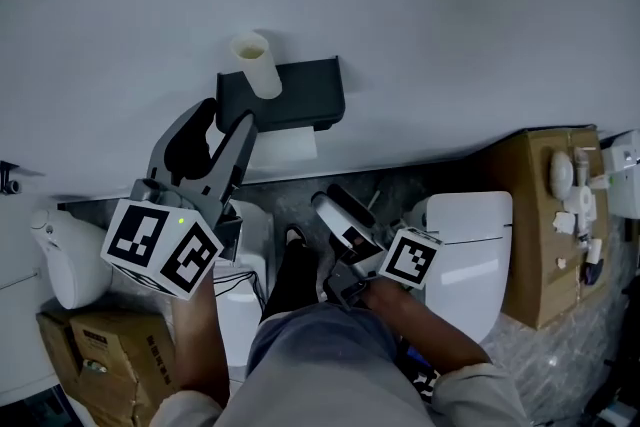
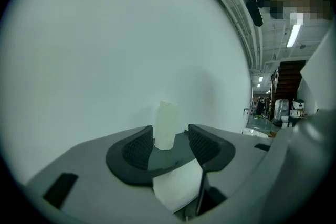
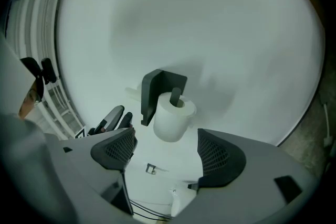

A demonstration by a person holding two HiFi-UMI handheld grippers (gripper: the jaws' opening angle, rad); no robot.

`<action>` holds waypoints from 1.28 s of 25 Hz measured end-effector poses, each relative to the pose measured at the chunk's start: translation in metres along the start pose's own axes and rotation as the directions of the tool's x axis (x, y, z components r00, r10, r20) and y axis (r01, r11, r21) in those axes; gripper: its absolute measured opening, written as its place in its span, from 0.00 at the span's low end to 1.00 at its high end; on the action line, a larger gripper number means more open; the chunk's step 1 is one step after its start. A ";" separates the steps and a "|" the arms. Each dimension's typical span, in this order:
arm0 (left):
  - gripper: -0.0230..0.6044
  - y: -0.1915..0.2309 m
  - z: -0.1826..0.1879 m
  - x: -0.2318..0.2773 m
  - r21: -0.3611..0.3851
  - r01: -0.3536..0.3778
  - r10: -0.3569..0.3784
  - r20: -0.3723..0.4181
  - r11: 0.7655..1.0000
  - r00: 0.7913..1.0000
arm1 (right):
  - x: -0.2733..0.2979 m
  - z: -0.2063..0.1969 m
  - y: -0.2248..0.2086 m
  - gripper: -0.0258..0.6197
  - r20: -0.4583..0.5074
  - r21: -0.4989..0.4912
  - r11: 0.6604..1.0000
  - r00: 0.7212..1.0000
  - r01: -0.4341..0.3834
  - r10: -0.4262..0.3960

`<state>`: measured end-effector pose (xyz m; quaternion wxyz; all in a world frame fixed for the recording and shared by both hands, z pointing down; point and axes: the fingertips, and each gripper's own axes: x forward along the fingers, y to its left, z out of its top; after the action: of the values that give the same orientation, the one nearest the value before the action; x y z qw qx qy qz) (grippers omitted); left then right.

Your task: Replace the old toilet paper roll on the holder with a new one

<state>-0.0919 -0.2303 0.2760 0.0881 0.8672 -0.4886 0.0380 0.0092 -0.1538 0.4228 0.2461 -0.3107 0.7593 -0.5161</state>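
Observation:
A dark wall holder carries a full white paper roll under its flat top. In the right gripper view this white roll sits on the peg of the holder. A bare pale tube stands upright on the holder's top at its left end. My left gripper points up at the holder, just below the tube and open. In its own view the tube shows beyond the left gripper, untouched by the pads. My right gripper hangs lower and further back, open and empty, and the right gripper faces the roll.
A white toilet stands at the right, with a cardboard box bearing small white parts beyond it. A white container and another cardboard box sit at the lower left. The person's legs and dark shoe are below the holder.

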 end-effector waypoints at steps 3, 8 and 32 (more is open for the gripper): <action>0.39 -0.005 -0.002 -0.014 -0.032 -0.003 0.003 0.016 0.999 1.000 | -0.016 0.010 0.005 0.62 -0.010 -0.095 0.995 1.000 0.024 -0.025; 0.28 -0.012 -0.011 -0.034 -0.052 -0.032 0.034 0.025 0.998 0.999 | -0.038 0.018 0.017 0.44 -0.036 -0.279 0.959 0.998 0.044 -0.057; 0.04 -0.055 -0.059 -0.102 -0.177 -0.035 0.050 0.080 0.984 0.996 | -0.103 0.020 0.113 0.07 0.103 -0.854 0.479 0.967 0.205 -0.231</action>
<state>-0.0965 -0.1057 0.3121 0.1425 0.8463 -0.5118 -0.0399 0.0689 -0.0602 0.3154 -0.0177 -0.4784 0.8718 -0.1037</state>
